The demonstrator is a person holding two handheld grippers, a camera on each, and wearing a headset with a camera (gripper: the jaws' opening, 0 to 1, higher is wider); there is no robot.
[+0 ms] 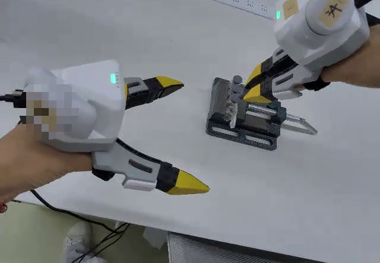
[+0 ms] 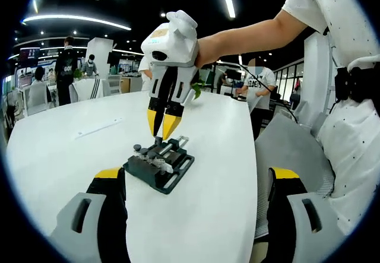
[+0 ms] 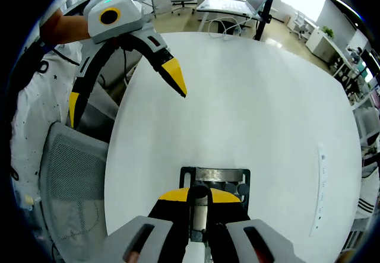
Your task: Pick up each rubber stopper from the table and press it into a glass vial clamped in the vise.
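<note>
A small black vise (image 1: 242,120) stands on the white table (image 1: 148,31) and clamps a row of glass vials, two of them capped with grey rubber stoppers (image 1: 237,81). My right gripper (image 1: 256,84) hangs over the vise's right end. Its yellow tips are closed on a dark stopper (image 3: 198,190), just above the vise (image 3: 217,175). My left gripper (image 1: 190,136) hovers left of the vise, open wide and holding nothing. In the left gripper view the vise (image 2: 159,165) lies ahead between the spread jaws, with my right gripper (image 2: 163,124) above it.
A white power strip (image 1: 244,1) lies at the far edge of the table. A grey mesh chair (image 3: 71,180) stands at the near edge, with a black cable (image 1: 71,214) below. People sit and stand in the office behind (image 2: 66,61).
</note>
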